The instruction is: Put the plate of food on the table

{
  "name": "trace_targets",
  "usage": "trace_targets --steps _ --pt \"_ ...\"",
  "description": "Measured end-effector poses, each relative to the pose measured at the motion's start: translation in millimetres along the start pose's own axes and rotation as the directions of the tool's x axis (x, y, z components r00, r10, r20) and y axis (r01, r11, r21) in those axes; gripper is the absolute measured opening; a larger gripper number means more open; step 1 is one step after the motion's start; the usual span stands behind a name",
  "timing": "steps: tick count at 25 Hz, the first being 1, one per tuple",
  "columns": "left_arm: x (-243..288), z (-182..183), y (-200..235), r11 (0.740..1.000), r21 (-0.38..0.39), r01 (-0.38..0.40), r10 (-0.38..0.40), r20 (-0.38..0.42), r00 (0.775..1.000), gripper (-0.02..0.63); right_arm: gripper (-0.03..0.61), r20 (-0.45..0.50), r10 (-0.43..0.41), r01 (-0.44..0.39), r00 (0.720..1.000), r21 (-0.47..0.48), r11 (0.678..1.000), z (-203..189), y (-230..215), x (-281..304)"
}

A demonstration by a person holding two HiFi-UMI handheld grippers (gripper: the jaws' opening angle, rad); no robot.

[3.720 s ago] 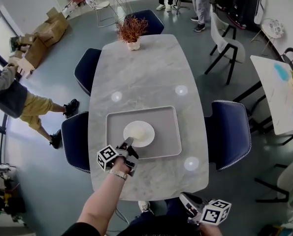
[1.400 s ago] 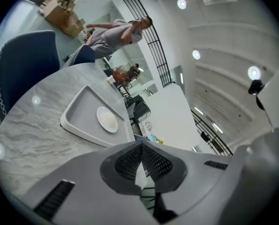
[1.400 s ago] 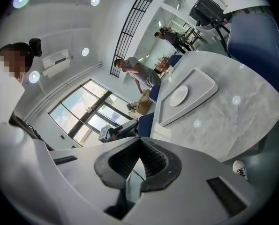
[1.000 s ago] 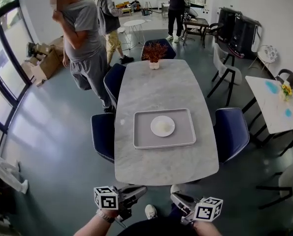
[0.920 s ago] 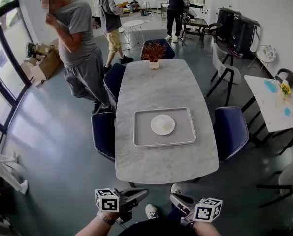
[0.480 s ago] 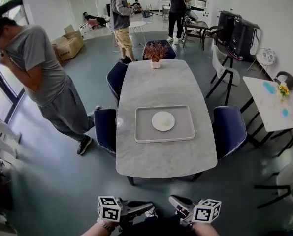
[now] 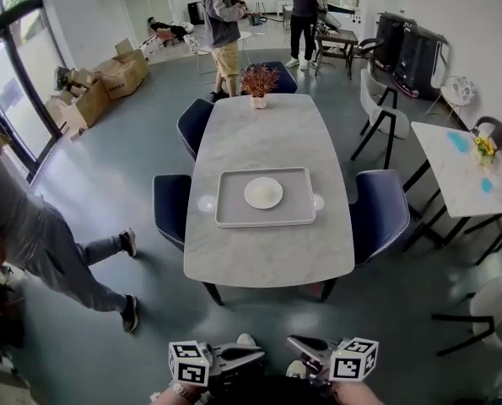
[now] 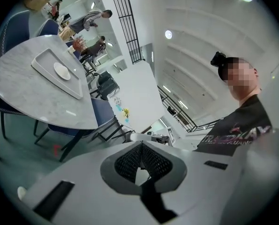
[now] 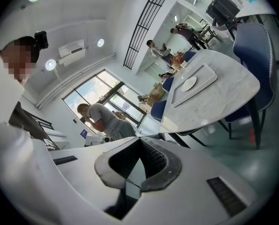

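Observation:
A white plate of pale food [image 7: 263, 192] sits in the middle of a grey tray [image 7: 227, 218] on the marble table [image 7: 267, 256]. I stand well back from the table's near end. My left gripper [image 7: 259, 354] and right gripper [image 7: 293, 342] hang low at the bottom of the head view, tips pointing toward each other. Both are shut and hold nothing. In the left gripper view its jaws [image 8: 141, 144] meet, and the plate [image 8: 62, 71] lies far off on the tray [image 8: 76, 93]. The right gripper [image 9: 139, 138] also sees the plate [image 9: 189, 83] at a distance.
Several dark blue chairs [image 7: 380, 213] stand around the table, with a potted plant [image 7: 257, 83] at its far end. A person [image 7: 40, 243] walks by on the near left and two others [image 7: 221, 15] stand at the back. A white side table [image 7: 461, 175] is at the right.
The left gripper has left the plate's rim and both grippers have drawn far back from the table. The person at the left has walked toward the near left. The plate stays on the tray.

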State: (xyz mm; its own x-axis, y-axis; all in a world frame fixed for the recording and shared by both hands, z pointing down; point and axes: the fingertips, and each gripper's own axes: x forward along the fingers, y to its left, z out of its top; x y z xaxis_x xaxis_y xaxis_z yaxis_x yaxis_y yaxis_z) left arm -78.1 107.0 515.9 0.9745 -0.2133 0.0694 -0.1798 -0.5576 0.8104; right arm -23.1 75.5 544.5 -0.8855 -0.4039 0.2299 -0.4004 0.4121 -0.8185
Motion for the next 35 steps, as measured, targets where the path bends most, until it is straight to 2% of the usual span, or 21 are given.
trace_targets --steps 6,11,16,24,35 --pt "30.6 -42.8 -34.8 1.0 0.0 -0.012 0.012 0.019 1.0 0.008 0.011 -0.03 0.065 -0.065 0.997 -0.014 0.998 -30.2 2.7 -45.0" --pt "51.8 -73.7 -53.3 0.999 0.0 -0.033 0.033 0.055 0.998 0.008 0.011 -0.062 0.038 -0.04 0.997 -0.045 0.998 -45.9 -1.0 -81.8" --pt "54.5 -95.6 -64.7 0.998 -0.033 -0.057 0.059 0.087 0.994 0.008 0.011 -0.068 0.073 -0.075 0.995 -0.028 0.997 -57.7 11.7 -101.6" --pt "53.0 -105.8 -75.1 0.996 0.005 -0.09 0.089 0.097 0.991 0.008 0.011 -0.095 0.121 -0.126 0.988 -0.047 0.991 -71.6 22.5 -104.3" --pt "50.2 -105.8 -77.6 0.998 0.019 -0.056 0.054 0.1 0.993 0.008 0.011 -0.076 0.114 -0.119 0.991 -0.07 0.99 -72.2 29.6 -107.4"
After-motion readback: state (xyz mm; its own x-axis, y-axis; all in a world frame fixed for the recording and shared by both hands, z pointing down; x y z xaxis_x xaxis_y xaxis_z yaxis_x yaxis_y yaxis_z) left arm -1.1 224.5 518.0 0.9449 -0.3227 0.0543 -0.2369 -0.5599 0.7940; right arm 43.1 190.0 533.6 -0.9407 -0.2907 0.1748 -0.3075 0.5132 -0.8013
